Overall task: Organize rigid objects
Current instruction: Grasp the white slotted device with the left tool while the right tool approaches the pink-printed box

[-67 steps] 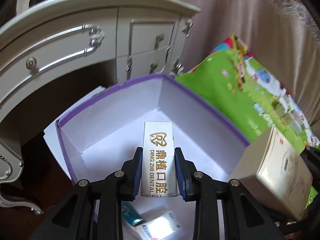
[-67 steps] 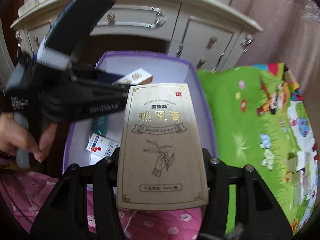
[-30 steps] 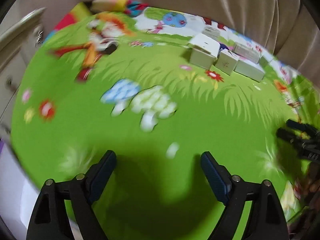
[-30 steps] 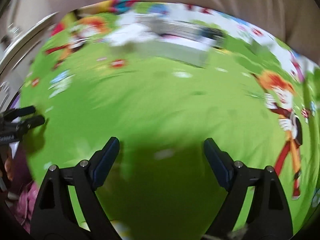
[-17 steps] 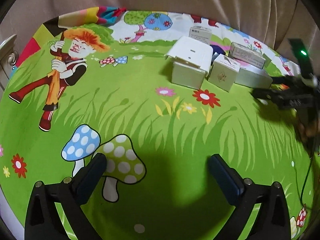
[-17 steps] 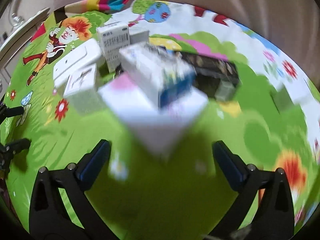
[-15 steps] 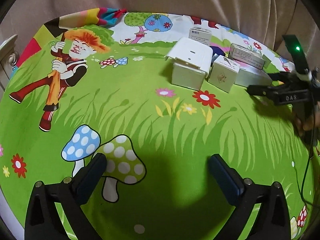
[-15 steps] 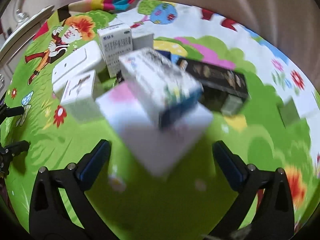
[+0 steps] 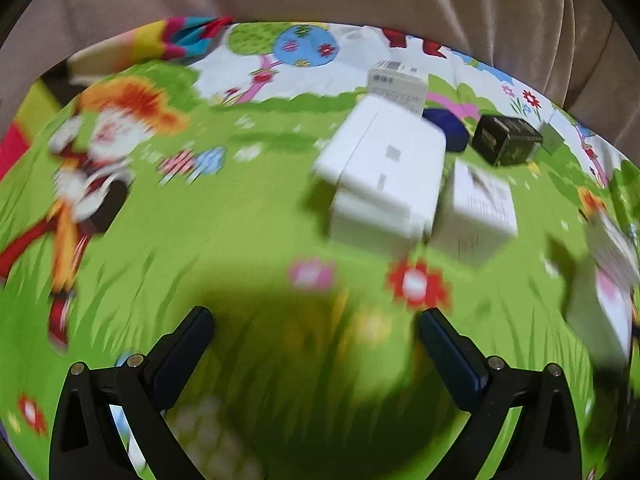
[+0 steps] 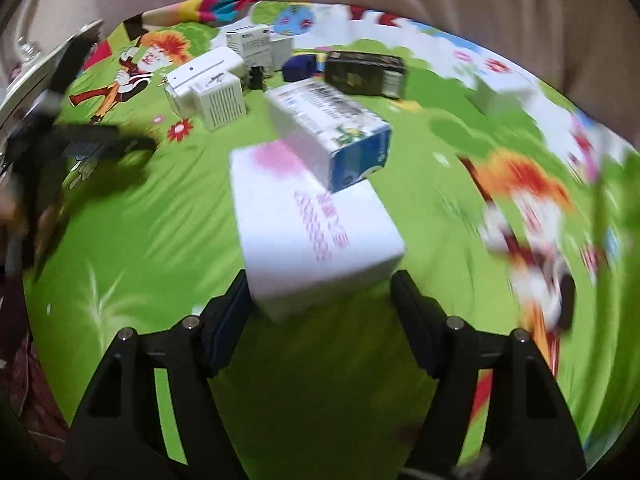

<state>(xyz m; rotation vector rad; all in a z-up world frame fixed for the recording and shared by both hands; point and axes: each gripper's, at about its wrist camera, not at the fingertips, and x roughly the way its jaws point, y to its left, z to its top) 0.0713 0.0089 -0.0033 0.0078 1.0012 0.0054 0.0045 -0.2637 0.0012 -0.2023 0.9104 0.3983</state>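
Several boxes lie on a green cartoon play mat (image 9: 240,220). In the left wrist view my left gripper (image 9: 314,332) is open and empty, short of a large white box (image 9: 384,168) and a smaller white box (image 9: 478,212). In the right wrist view my right gripper (image 10: 320,296) is open, its fingers on either side of the near end of a white box with pink print (image 10: 312,224). A blue-and-white box (image 10: 332,132) lies on the far end of that box. Both views are blurred by motion.
A black box (image 9: 506,144) (image 10: 364,70), a dark blue box (image 9: 446,128) and a grey-labelled carton (image 9: 396,82) lie behind the white boxes. Beige curtain hangs behind the mat. The left gripper shows at the left edge of the right wrist view (image 10: 80,140).
Both grippers left the purple box, released their boxes and swung to the mat. The left has closed in on the white boxes; the right now straddles the pink-print box.
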